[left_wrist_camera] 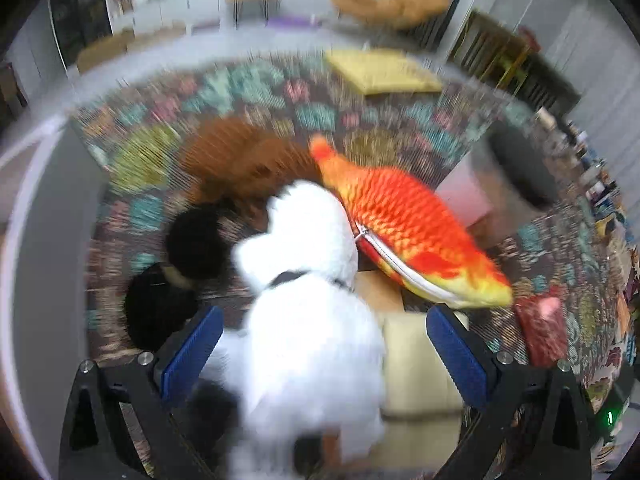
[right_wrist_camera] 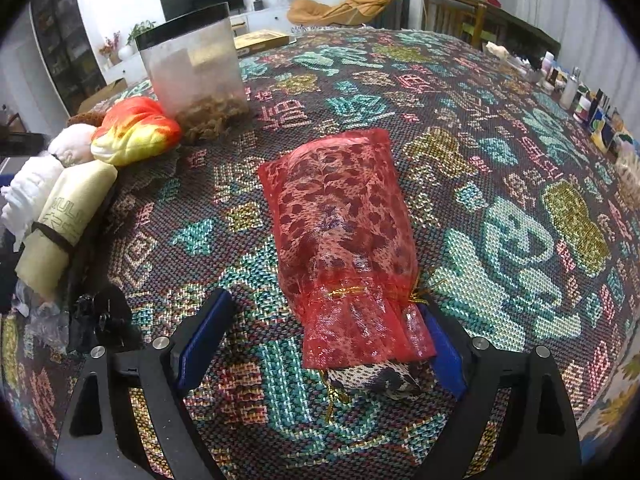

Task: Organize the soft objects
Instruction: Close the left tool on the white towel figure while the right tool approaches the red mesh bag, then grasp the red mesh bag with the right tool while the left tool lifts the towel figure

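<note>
A: Where's the white plush [left_wrist_camera: 308, 320]?
B: Between the left gripper [left_wrist_camera: 324, 356] fingers, jaws spread wide, not clamped. Orange fish [left_wrist_camera: 404, 228] at its two o'clock, touching it.
A: And the right gripper [right_wrist_camera: 324, 344]?
B: Released too; the red pouch [right_wrist_camera: 344, 236] lies on the cloth [right_wrist_camera: 500, 200] between its fingers, against the pad at three o'clock.

The right gripper [right_wrist_camera: 320, 340] stands with its blue fingers [right_wrist_camera: 204, 336] spread wide around the tied end of a red mesh pouch [right_wrist_camera: 340, 232] holding leopard-print fabric, lying on the patterned desk [right_wrist_camera: 500, 184]. At left lie an orange fish plush [right_wrist_camera: 136, 130], a cream roll [right_wrist_camera: 66, 220] and a clear container [right_wrist_camera: 192, 68].
</note>
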Demonstrator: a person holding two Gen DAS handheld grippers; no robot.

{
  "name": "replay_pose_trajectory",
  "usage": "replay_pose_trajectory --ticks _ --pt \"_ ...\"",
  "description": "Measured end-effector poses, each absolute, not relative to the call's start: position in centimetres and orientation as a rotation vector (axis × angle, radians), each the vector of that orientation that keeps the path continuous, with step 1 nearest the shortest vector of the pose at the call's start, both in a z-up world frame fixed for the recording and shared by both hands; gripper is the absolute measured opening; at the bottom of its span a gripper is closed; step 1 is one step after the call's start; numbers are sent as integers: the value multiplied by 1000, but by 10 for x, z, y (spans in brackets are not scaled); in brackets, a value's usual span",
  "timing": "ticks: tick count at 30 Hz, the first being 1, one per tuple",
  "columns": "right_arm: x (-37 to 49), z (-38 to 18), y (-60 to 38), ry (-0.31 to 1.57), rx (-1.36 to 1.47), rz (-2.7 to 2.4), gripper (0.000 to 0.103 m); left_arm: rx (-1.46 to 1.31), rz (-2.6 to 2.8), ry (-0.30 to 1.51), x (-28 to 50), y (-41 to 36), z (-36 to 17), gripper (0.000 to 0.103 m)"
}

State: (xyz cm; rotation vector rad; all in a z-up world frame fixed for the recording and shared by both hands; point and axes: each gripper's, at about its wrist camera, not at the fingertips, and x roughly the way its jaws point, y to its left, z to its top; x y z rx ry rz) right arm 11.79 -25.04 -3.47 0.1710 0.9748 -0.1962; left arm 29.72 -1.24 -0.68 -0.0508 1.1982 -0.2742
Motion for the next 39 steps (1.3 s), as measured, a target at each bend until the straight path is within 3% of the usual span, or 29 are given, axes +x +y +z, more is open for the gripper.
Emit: replay_pose_trajectory --ticks 2,3,6,16,22,25,28,34,39 --pt "117 -34 -252 969 185 -190 91 -100 -248 1257 309 -17 -25 71" --pt "116 -34 -254 965 195 -186 91 -112 -223 1265 312 -16 -30 49" --pt "116 -33 -257 955 224 -177 91 -205 -249 1201 305 -2 -17 45" --pt "117 -33 -255 953 226 -176 91 -106 -334 960 183 54 79 46" --pt "117 -33 -255 955 219 -179 91 9 -355 992 71 53 33 46" --pt "117 -34 -254 958 210 -181 91 31 -348 1027 45 38 -8 56" --pt "116 -34 -254 959 207 -182 91 41 -329 1084 37 30 -41 59" --pt "116 -33 -255 956 217 -177 91 45 -276 1051 34 36 -33 81" --pt "115 -33 -255 954 226 -174 91 -12 -267 1058 42 56 -25 83"
